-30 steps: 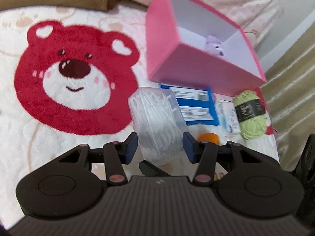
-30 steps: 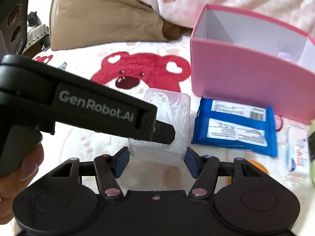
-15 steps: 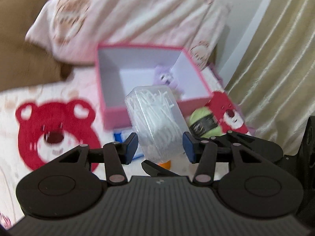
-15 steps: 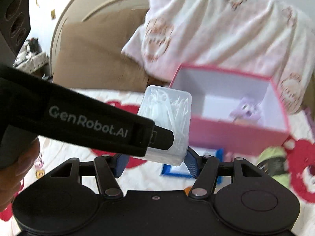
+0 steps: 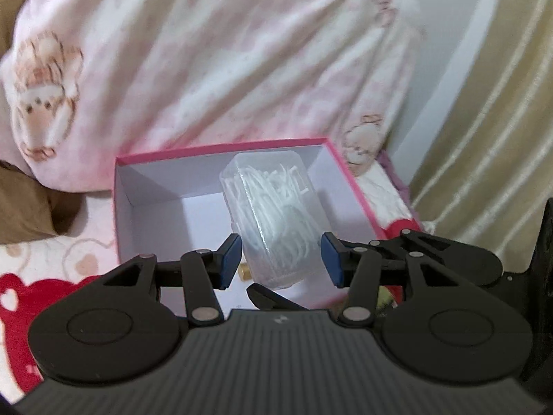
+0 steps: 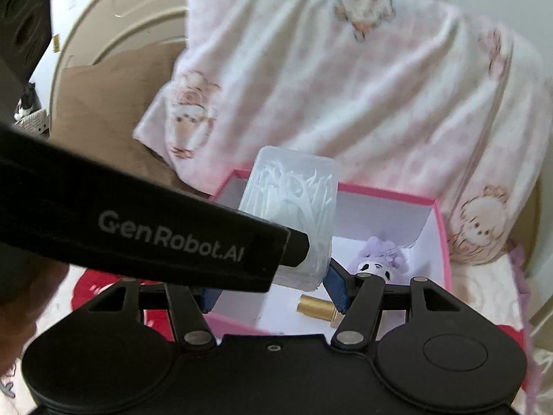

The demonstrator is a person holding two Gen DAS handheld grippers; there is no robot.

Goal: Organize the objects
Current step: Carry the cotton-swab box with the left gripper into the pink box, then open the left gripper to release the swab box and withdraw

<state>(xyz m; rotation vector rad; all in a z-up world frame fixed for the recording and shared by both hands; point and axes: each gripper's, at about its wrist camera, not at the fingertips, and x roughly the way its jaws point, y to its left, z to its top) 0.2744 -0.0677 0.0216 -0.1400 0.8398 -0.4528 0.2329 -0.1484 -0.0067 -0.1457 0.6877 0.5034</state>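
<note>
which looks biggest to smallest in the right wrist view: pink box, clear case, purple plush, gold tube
1. pink box
2. clear case, though it is held nearer the camera, which enlarges it
3. purple plush
4. gold tube, partly hidden, so close to the plush

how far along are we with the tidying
Done: a purple plush and a gold tube lie in the pink box. In hand: the floss box hangs above the pink box between the left gripper's pads; the right gripper is at it too, its grip unclear. Left: lower and release it. A green thing shows outside the box.
</note>
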